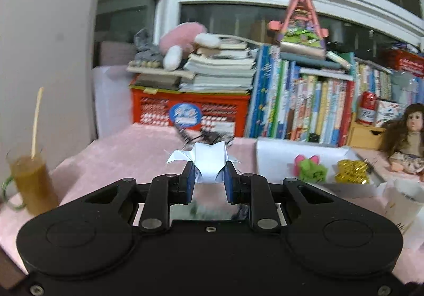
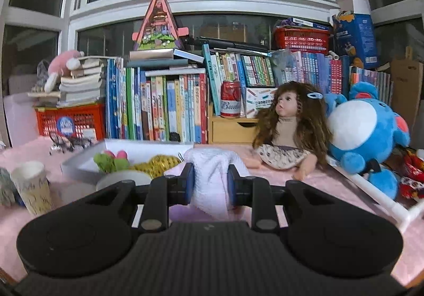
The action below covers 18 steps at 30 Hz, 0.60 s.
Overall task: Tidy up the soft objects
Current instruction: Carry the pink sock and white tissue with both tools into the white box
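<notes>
1. While both grippers carry a load, the step in hand looks like bringing each soft piece over to the white tray, so the grip should stay steady until each piece is above the tray floor.
2. The left gripper has its fingers pinching a white folded piece, which looks like paper or stiff cloth; I cannot tell which. It stands up between the pads, its tips fanning out past them. A light squeeze is wise, as a harder one would likely crease it.
3. The right gripper has its fingers pinching a white towel. The cloth bulges above the pads and hangs below them, so I would lift it well clear of the tray wall before letting go, lest the loose end drag.
4. In the right view, the tray lies ahead and left of the fingers, and it holds a green-and-pink plush and a gold tinsel piece, side by side. Free floor seems to remain behind them.
5. A paper cup stands far left of the right fingers; its contents are hidden.
6. A glass of brown drink with a straw stands far left of the left fingers. Keep the swing away from it, since a knock could spill it on the pink cloth.
</notes>
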Motion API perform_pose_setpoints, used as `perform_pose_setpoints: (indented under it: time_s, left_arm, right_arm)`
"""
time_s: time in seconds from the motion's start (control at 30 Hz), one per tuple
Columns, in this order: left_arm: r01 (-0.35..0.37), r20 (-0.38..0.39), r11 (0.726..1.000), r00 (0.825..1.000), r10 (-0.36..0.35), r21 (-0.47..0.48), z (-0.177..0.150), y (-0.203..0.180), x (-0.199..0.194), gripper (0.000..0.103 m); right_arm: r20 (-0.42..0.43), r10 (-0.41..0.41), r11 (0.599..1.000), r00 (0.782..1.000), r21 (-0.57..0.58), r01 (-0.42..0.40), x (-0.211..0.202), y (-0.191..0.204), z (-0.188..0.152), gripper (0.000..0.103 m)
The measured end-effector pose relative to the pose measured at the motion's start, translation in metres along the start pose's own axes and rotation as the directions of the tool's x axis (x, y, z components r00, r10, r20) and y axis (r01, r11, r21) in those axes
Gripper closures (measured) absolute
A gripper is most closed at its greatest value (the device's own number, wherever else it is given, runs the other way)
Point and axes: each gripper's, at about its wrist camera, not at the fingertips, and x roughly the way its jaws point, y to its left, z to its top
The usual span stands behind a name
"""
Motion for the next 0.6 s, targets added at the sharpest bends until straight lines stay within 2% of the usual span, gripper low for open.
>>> perform_pose_setpoints:
  time_s: [0.1,0.23,0.4,0.5,0.6]
  left_arm:
    - [0.083,-0.015,0.996,0.996,-0.083,-0.021,0.02,0.0,0.007,0.082]
    - [0.181,-0.068,0.983,0.981,-0.184,-0.044,0.043,-0.002,0.022,0.082]
    - [0.219,-0.096,0.976,0.971,-0.219,-0.015,0.066,-0.017,0.044,0.082]
    - [0.28,-0.154,0.959,0.947,-0.284,-0.044,0.075,-0.029,0.064,0.082]
    - [0.313,-0.216,0.949,0.925,-0.314,-0.042,0.079,-0.047,0.086,0.082]
  right_arm:
    - [-0.015,0.032,0.999,0.999,0.037,-0.031,0.013,-0.002,0.016,0.073]
    - [-0.033,0.082,0.993,0.996,0.091,-0.079,0.029,-0.002,0.034,0.073]
    - [-0.045,0.125,0.989,0.991,0.089,-0.121,0.05,0.009,0.059,0.073]
    - [-0.077,0.173,0.978,0.982,0.132,-0.162,0.069,0.014,0.073,0.073]
    - [-0.119,0.235,0.956,0.965,0.21,-0.207,0.091,0.018,0.083,0.073]
